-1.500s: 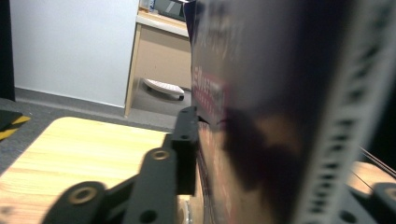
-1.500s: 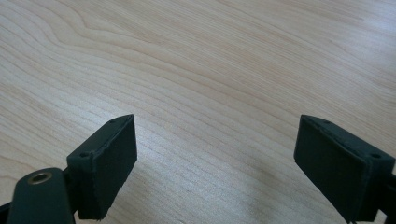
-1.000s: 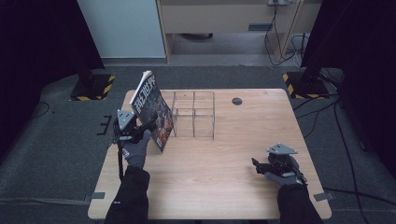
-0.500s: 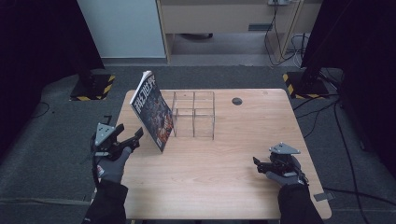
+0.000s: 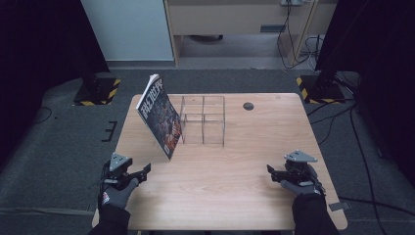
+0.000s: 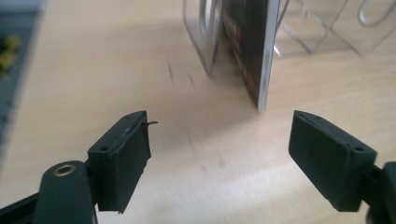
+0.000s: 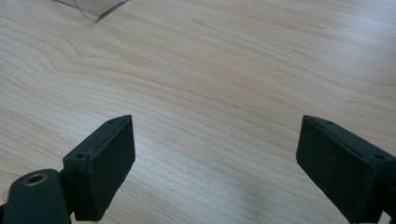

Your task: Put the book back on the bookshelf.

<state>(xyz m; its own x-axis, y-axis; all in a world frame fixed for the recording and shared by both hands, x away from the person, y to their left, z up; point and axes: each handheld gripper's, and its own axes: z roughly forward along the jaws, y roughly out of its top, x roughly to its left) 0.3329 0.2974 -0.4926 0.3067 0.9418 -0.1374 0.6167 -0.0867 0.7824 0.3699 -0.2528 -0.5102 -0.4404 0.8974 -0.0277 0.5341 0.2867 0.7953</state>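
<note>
A magazine [image 5: 159, 117] with a dark printed cover stands tilted on the wooden table [image 5: 230, 196], its top leaning away from a clear acrylic rack [image 5: 203, 120] beside it. My left gripper [image 5: 143, 173] is near the table's front left, short of the magazine. Its jaws have just been opening and are open with nothing between them. In the left gripper view the magazine's lower corner [image 6: 254, 51] and the rack [image 6: 317, 28] lie ahead of the left gripper [image 6: 219, 140]. My right gripper [image 5: 272, 173] rests open at the front right over bare wood [image 7: 215, 154].
A small black round disc [image 5: 248, 105] lies on the table behind the rack to the right. A corner of the rack [image 7: 95, 9] shows at the top of the right gripper view. Black stands with yellow-striped feet [image 5: 95, 90] flank the table on the floor.
My left gripper has come away from the magazine's lower edge, swung out to the left and sunk toward the table's front left. The magazine stays leaning. The right gripper has kept still.
</note>
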